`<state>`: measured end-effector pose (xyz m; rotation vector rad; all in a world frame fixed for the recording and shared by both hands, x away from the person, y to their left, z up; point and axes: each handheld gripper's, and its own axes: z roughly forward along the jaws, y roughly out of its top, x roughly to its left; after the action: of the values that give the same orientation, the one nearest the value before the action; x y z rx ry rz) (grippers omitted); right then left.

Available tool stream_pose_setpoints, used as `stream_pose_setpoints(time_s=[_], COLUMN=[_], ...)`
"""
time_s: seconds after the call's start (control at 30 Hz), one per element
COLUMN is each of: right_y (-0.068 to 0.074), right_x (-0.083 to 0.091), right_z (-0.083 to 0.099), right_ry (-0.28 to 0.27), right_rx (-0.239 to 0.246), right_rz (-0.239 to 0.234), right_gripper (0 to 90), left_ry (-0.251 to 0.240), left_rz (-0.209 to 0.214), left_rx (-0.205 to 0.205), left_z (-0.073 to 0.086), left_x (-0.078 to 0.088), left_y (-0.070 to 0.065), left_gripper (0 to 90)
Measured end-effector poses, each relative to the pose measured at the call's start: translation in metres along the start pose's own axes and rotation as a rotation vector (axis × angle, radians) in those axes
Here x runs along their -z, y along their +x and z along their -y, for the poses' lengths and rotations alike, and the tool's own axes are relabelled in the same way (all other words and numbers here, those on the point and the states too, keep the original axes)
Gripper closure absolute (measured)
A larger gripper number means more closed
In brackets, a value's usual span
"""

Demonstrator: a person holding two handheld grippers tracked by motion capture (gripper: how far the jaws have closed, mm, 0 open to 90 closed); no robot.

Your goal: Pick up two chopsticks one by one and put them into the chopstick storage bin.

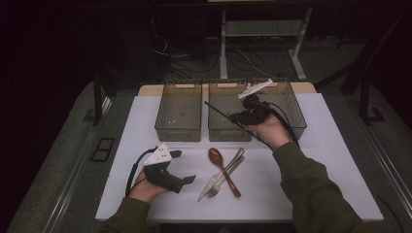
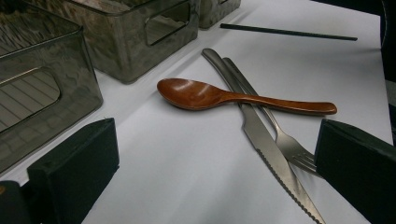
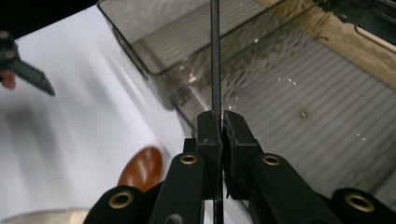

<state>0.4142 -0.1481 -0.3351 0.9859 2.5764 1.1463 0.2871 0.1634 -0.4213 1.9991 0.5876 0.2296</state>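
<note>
**Q:** Over at one o'clock on the white table (image 1: 145, 121), what was I doing with the right gripper (image 1: 241, 118)?

**A:** I had its jaws clamped tight on a thin black chopstick-like rod (image 1: 221, 113). In the right gripper view the rod (image 3: 215, 56) ran straight up from between the closed pads, above the rim of a smoky translucent plastic bin (image 3: 289, 93). From the high view the rod slanted toward ten o'clock across the middle bin (image 1: 217, 131) of the row.

**Q:** Which step was that?

**A:** I judged it the carry: the rod was lifted and hovering at the bins, not yet released. Next I would have needed to level it along a bin's length, lower it inside, then part the jaws.

**Q:** And the hands?

**A:** My right forearm reached forward and up to twelve o'clock, wrist cocked back. The left gripper (image 1: 182, 178) rested low at seven o'clock, jaws wide apart and holding nothing, pointing at three o'clock toward the brown wooden spoon (image 2: 219, 95), steel serrated knife (image 2: 268, 147) and steel fork (image 2: 285, 140), which lay crossed at the table's centre. A second black rod (image 2: 287, 31) lay on the table beyond them.
</note>
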Motion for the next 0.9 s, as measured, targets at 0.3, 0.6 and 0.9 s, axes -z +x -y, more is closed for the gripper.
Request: stream_pose_setpoints(time_s=[0.3, 0.6, 0.9], right_y=[0.007, 0.013, 0.023], right_x=[-0.033, -0.064, -0.094], right_z=[-0.029, -0.048, -0.076], right_ry=[0.006, 0.007, 0.010], right_rx=[-0.014, -0.031, -0.035], right_rz=[0.003, -0.014, -0.008], right_gripper=[85.1, 85.0, 85.0], left_ry=[-0.003, -0.010, -0.021], left_rz=[-0.001, 0.009, 0.016], left_rx=[0.001, 0.004, 0.010], left_z=[0.000, 0.000, 0.000], left_x=[0.000, 0.001, 0.000], left_y=[0.000, 0.002, 0.003], left_gripper=[0.0, 0.0, 0.0])
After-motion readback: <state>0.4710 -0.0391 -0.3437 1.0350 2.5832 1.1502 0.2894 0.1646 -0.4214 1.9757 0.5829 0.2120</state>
